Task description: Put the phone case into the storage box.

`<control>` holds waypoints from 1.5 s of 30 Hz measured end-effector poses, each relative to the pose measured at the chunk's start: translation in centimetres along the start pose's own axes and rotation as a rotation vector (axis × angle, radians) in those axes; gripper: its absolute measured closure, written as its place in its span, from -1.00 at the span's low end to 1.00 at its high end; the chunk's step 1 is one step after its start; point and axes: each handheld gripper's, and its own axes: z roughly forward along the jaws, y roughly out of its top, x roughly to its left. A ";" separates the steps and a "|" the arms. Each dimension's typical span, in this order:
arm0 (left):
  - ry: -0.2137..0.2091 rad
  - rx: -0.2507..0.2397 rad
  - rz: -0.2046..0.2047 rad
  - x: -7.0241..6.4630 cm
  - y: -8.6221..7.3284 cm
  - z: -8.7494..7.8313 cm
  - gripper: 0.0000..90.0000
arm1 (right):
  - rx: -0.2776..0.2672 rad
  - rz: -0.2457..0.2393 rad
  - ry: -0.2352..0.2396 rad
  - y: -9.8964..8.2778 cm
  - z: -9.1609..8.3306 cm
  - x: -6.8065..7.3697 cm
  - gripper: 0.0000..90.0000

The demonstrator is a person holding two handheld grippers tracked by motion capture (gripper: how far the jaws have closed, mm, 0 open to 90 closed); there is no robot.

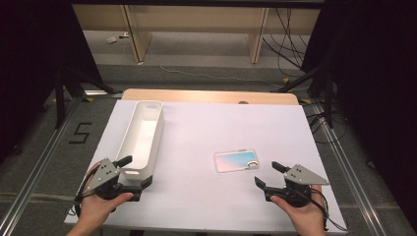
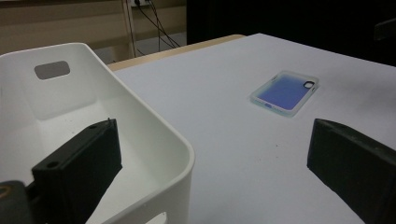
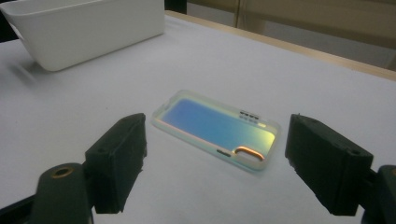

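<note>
The right gripper (image 1: 268, 177) sits near the table's front right corner, held in a person's hand, its two black jaws spread wide with nothing between them. It points toward a phone case (image 1: 236, 161) that lies flat on the white table (image 1: 206, 128), just ahead of the jaws and apart from them, right of the table's middle and nearer the front edge. In the right gripper view, the case (image 3: 217, 127) shows a shimmering blue-to-yellow back with a clear rim and a camera cut-out at one end.

The left gripper (image 1: 137, 172) is near the front left corner, also with jaws spread and empty. One jaw hangs over the near end of a long white bin (image 1: 142, 135) that runs along the table's left edge; the other jaw is outside its wall.
</note>
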 end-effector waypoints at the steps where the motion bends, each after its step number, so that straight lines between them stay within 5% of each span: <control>1: 0.000 0.000 0.000 0.0 0.0 0.0 -0.94 | -0.001 0.003 -0.001 0.0 0.0 -0.1 -0.48; 12: -0.010 -0.008 -0.008 -0.1 0.0 -0.3 -0.90 | -0.014 0.026 -0.056 0.3 -0.1 -0.2 -0.31; 14: -0.010 -0.006 -0.003 -0.1 0.0 -0.4 -0.89 | 0.003 0.008 -0.067 0.5 -0.1 -0.4 -0.06; 15: -0.014 -0.018 -0.008 -0.1 0.1 -0.4 -0.86 | 0.027 -0.008 -0.073 0.7 -0.1 -0.7 0.33; 21: -0.011 -0.016 -0.002 -0.2 0.1 -0.3 -0.72 | 0.100 -0.012 -0.121 1.5 0.8 -1.6 1.00; 29: -0.010 -0.020 -0.015 -0.1 0.1 -0.4 -0.69 | 0.210 0.033 -0.130 2.1 3.6 -2.6 1.00; 34: -0.009 -0.016 -0.016 -0.2 0.1 -0.4 -0.68 | 0.272 0.006 -0.106 1.6 4.9 -2.6 1.00; 35: -0.011 -0.018 0.000 -0.1 0.1 -0.4 -0.68 | 0.308 0.050 -0.106 1.5 5.1 -2.3 1.00; 41: -0.012 -0.018 0.001 -0.1 0.1 -0.3 -0.68 | 0.341 0.041 -0.090 1.3 6.6 -2.5 1.00; 45: -0.014 -0.018 0.001 -0.2 0.1 -0.3 -0.68 | 0.358 0.050 -0.053 2.0 8.3 -1.5 1.00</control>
